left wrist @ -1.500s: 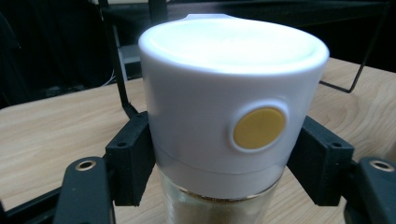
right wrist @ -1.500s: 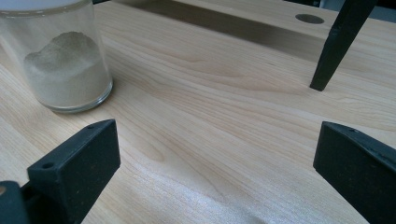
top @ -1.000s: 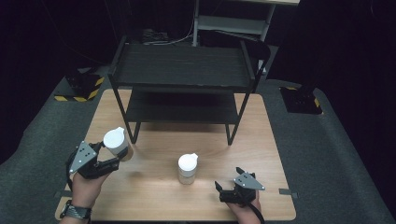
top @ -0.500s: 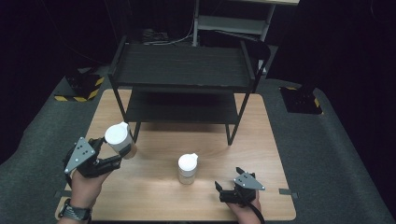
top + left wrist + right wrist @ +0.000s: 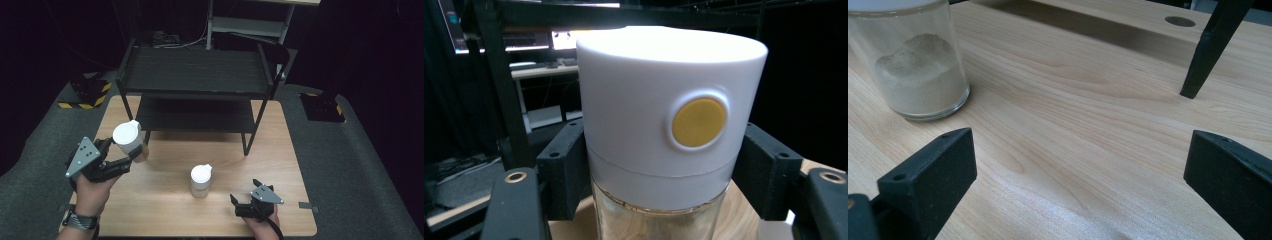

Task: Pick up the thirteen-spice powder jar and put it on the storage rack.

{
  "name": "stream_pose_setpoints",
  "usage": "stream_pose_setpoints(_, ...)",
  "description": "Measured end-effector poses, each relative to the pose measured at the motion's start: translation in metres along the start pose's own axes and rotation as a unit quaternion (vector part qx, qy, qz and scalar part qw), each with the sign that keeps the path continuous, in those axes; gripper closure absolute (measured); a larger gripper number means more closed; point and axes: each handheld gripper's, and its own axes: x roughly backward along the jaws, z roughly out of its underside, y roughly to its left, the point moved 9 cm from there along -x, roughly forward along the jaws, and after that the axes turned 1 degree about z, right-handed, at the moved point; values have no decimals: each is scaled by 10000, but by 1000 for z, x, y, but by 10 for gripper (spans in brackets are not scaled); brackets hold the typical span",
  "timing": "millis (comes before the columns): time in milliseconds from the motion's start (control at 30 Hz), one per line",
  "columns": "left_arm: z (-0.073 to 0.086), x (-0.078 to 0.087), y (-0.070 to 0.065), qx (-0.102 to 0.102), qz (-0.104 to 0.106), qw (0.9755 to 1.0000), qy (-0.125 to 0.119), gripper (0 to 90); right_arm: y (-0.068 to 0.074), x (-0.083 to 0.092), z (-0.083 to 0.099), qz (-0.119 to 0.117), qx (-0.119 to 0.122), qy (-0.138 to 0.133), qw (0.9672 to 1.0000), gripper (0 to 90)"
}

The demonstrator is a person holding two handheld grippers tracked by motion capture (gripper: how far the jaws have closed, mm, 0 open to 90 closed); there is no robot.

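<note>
My left gripper point(image 5: 125, 155) is shut on a glass jar with a white cap point(image 5: 128, 137), held off the table at the left, near the shelf's front left leg. The left gripper view has the jar's cap point(image 5: 664, 115), with a yellow dot on it, between the black jaws. A second glass jar point(image 5: 200, 180) with a white cap and pale powder inside stands on the wooden table point(image 5: 165, 210) near the middle. My right gripper point(image 5: 245, 202) rests open low at the front right. In the right gripper view that jar point(image 5: 913, 65) stands ahead to the left of the open jaws.
A black two-tier metal shelf point(image 5: 195, 75) stands at the back of the table; its front right leg point(image 5: 246, 145) comes down beyond the right gripper, and that leg point(image 5: 1208, 50) appears ahead. Black and yellow floor markers point(image 5: 82, 102) lie beside the table.
My left gripper has lifted the white-capped jar and carried it a little right and toward the shelf. The right gripper and the middle jar have stayed put.
</note>
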Motion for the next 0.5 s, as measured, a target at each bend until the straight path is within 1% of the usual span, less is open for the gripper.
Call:
stream_pose_setpoints(33,-5,-2,0,-13,4,10000,-12,304,0,0,0,1,-5,-7,10000,0)
stream_pose_setpoints(67,-5,-2,0,-13,4,10000,-12,304,0,0,0,-3,-9,-8,10000,0)
stream_pose_setpoints(100,-12,-4,0,-35,4,10000,-42,304,0,0,0,-4,-13,-10,10000,0)
stream_pose_setpoints(133,-12,-4,0,-35,4,10000,-42,304,0,0,0,-4,-13,-10,10000,0)
stream_pose_setpoints(367,-32,-11,0,-101,34,9999,-126,304,0,0,0,-7,-18,-8,10000,0)
stream_pose_setpoints(400,-34,-11,0,-100,33,9998,-143,304,0,0,0,-9,-17,-8,10000,0)
stream_pose_setpoints(433,-39,-13,1,-85,48,9998,-162,304,0,0,0,-8,-17,-8,10000,0)
stream_pose_setpoints(467,-39,-13,1,-85,48,9998,-162,304,0,0,0,-8,-17,-8,10000,0)
stream_pose_setpoints(500,-43,-14,0,-84,42,9998,-185,304,0,0,0,-7,-22,-5,10000,0)
